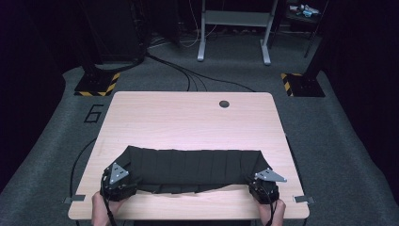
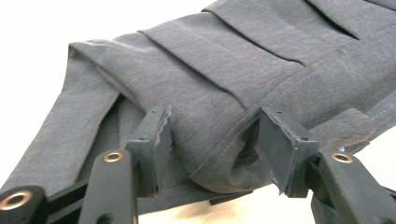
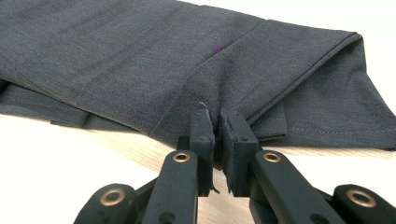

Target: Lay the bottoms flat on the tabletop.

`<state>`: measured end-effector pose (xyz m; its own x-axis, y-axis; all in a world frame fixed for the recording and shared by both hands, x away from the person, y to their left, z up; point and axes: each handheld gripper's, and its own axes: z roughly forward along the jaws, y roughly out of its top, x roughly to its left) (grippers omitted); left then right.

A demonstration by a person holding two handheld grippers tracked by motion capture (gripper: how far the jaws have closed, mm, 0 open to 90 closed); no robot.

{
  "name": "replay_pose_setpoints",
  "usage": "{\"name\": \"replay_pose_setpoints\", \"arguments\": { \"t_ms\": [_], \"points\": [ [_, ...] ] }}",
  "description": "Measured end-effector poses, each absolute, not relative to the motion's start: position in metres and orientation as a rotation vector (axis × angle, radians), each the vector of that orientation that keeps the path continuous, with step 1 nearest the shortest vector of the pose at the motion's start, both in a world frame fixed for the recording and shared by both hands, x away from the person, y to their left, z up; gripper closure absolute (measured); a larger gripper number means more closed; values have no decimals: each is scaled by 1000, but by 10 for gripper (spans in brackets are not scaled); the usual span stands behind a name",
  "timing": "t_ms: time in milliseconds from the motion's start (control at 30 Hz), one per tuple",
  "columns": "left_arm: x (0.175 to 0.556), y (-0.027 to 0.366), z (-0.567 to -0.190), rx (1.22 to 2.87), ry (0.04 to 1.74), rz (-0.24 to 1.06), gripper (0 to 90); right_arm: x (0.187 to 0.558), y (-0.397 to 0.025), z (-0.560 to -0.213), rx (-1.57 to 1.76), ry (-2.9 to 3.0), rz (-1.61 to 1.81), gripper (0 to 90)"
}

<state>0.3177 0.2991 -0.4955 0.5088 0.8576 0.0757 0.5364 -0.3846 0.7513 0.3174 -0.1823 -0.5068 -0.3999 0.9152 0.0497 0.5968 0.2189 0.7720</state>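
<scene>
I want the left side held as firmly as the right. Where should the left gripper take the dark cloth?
Probably at the folded corner of the dark cloth lying between its spread jaws, coming from the near table edge. The layers bunch there into a hem. The left gripper is open; the right gripper already pinches its matching corner.

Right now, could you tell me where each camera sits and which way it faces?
High view: above the person's side, looking forward and down on the table; both hands, left gripper and right gripper at the cloth.
Left gripper view: on the left gripper, looking along its jaws, which stand apart around a cloth fold.
Right gripper view: on the right gripper, jaws pinched on the cloth edge.
Shared: both gripper views show the same dark cloth on the pale table.
</scene>
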Motion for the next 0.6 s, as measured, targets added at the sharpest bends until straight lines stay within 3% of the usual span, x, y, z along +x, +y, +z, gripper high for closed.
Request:
{"name": "replay_pose_setpoints", "arguments": {
  "t_ms": [233,600],
  "points": [
    [321,296,-496,2114,1095,618,822,319,-182,-504,1384,2076,1032,846],
    [323,301,-491,2069,1093,578,867,320,-182,-493,1362,2058,1056,848]
  ]
}}
